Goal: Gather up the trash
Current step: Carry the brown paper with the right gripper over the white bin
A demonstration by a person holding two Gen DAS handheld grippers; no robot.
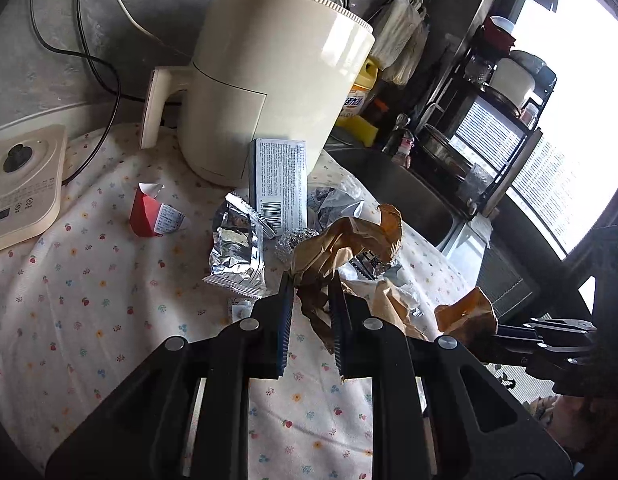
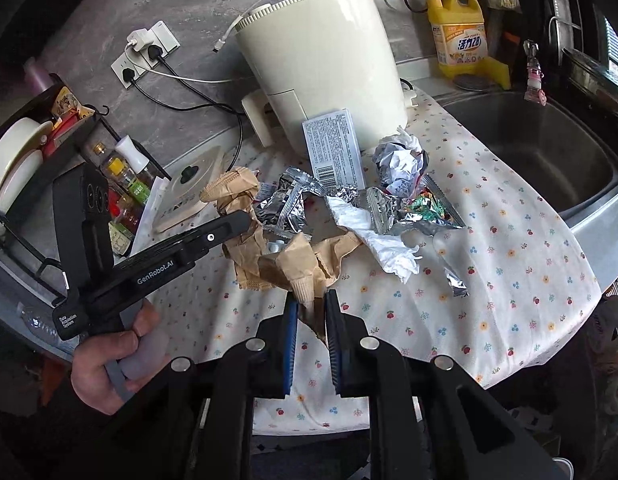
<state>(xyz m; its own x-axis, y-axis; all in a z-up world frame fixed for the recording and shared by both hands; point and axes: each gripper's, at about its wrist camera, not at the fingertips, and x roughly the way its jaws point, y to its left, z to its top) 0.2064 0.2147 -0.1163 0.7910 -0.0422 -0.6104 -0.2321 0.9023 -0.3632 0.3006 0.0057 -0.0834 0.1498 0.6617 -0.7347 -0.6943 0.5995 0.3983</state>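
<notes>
I am pinching one crumpled brown paper bag (image 1: 341,240) with both grippers: left gripper (image 1: 312,280) clamped on one end, right gripper (image 2: 311,298) on the other, above the floral cloth (image 2: 509,280). Light, limp and tearable, I judge; bunched folds are gripping best.

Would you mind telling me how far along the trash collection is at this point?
Nothing looks collected yet. In hand: the left claw and the right claw are both shut on the crumpled brown paper bag. Left on the floral cloth: the silver foil wrapper, foil ball, red carton, grey box, white tissue and crumpled paper ball.
</notes>
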